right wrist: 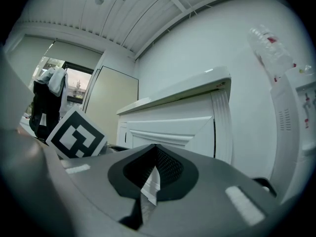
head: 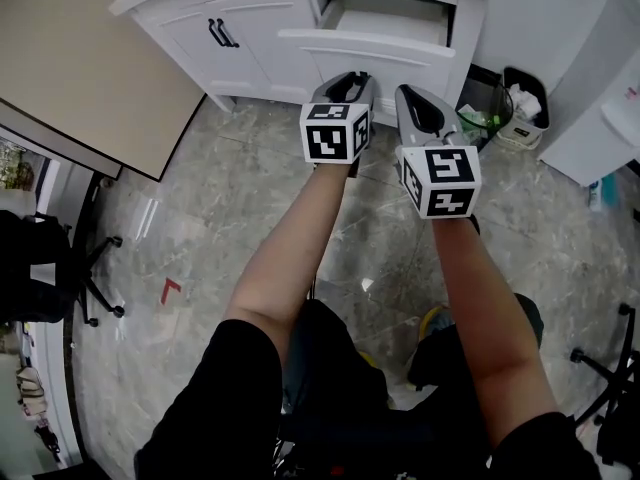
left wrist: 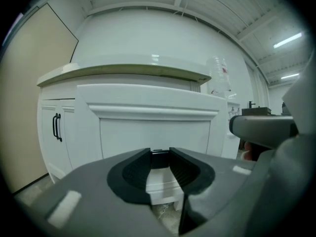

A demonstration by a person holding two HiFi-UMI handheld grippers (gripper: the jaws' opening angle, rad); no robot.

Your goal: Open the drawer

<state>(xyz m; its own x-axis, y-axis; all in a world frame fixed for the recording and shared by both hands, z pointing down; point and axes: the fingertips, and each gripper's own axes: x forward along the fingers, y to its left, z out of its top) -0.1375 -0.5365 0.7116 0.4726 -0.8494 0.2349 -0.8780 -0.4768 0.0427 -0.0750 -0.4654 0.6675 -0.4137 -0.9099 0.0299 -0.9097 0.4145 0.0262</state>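
Observation:
The white drawer (head: 372, 40) of the white cabinet (head: 250, 28) stands pulled out, and its hollow inside shows from above in the head view. Its panelled front (left wrist: 153, 132) fills the middle of the left gripper view and shows again as the drawer front (right wrist: 168, 130) in the right gripper view. My left gripper (head: 348, 78) hangs just in front of the drawer, apart from it, its jaws (left wrist: 159, 158) a narrow gap apart and holding nothing. Beside it, my right gripper (head: 420, 106) is lower and to the right, jaws (right wrist: 155, 149) shut and empty.
Cabinet doors with black handles (head: 222, 33) stand left of the drawer. Two small bins (head: 525, 103) sit on the floor at the right, by a white appliance. A clear bottle (left wrist: 219, 75) stands on the countertop. Office chairs (head: 95, 268) are at both floor edges.

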